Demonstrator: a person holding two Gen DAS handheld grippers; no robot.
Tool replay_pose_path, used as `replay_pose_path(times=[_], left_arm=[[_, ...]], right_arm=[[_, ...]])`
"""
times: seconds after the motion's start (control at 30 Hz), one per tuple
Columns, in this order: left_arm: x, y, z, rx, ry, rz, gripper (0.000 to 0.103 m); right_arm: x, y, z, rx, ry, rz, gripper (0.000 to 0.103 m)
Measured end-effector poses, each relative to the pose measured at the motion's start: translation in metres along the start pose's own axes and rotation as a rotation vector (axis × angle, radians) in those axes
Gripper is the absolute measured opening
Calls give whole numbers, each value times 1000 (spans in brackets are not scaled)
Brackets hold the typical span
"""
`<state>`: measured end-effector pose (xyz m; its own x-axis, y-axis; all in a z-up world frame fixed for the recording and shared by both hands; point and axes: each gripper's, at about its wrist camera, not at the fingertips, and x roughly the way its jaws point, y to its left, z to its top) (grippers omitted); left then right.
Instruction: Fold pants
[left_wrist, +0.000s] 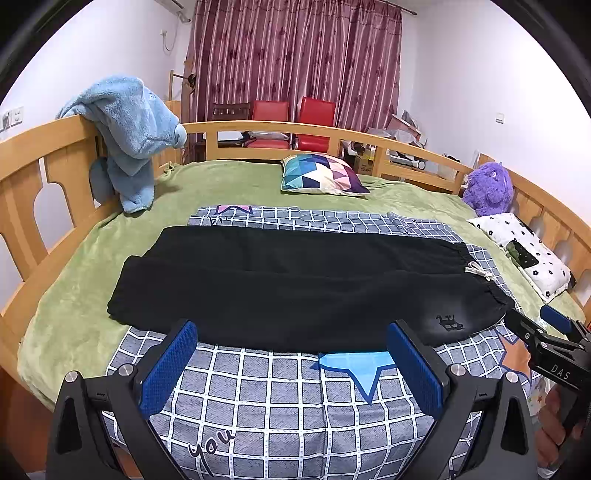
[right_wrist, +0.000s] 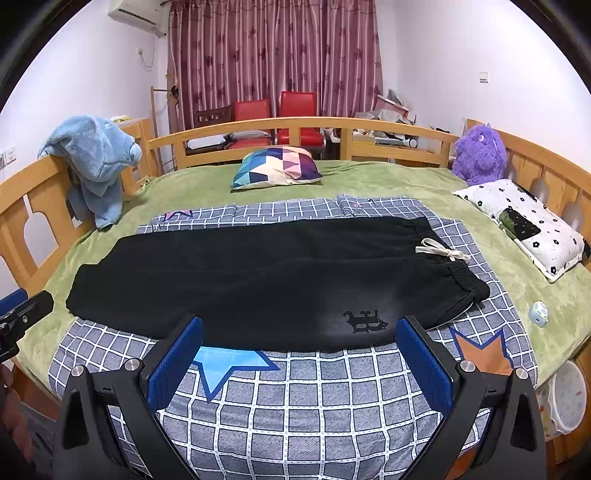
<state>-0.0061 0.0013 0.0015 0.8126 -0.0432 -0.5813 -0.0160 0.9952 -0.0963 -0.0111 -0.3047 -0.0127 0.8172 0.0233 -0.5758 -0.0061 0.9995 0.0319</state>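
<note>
Black pants (left_wrist: 295, 284) lie flat across a grey checked quilt (left_wrist: 295, 398), legs side by side, waistband and white drawstring (left_wrist: 478, 271) at the right, cuffs at the left. They also show in the right wrist view (right_wrist: 258, 280), with a small logo (right_wrist: 364, 320) near the front edge. My left gripper (left_wrist: 291, 343) is open and empty, just short of the pants' near edge. My right gripper (right_wrist: 299, 339) is open and empty, in front of the logo. The right gripper also shows at the right edge of the left view (left_wrist: 546, 332).
A green blanket (left_wrist: 229, 184) covers the bed, inside a wooden rail (left_wrist: 258, 127). A patterned cushion (left_wrist: 321, 175), a blue towel (left_wrist: 129, 129), a purple plush toy (left_wrist: 487, 188) and a white flowered pillow (left_wrist: 524, 254) lie around. A small round toy (right_wrist: 538, 313) sits at right.
</note>
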Motion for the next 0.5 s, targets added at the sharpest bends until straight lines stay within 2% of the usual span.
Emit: replay_pose_path(times=[0.5], left_arm=[[0, -2, -1, 0, -1, 1, 103]], right_arm=[[-2, -1, -1, 0, -4, 3, 102]])
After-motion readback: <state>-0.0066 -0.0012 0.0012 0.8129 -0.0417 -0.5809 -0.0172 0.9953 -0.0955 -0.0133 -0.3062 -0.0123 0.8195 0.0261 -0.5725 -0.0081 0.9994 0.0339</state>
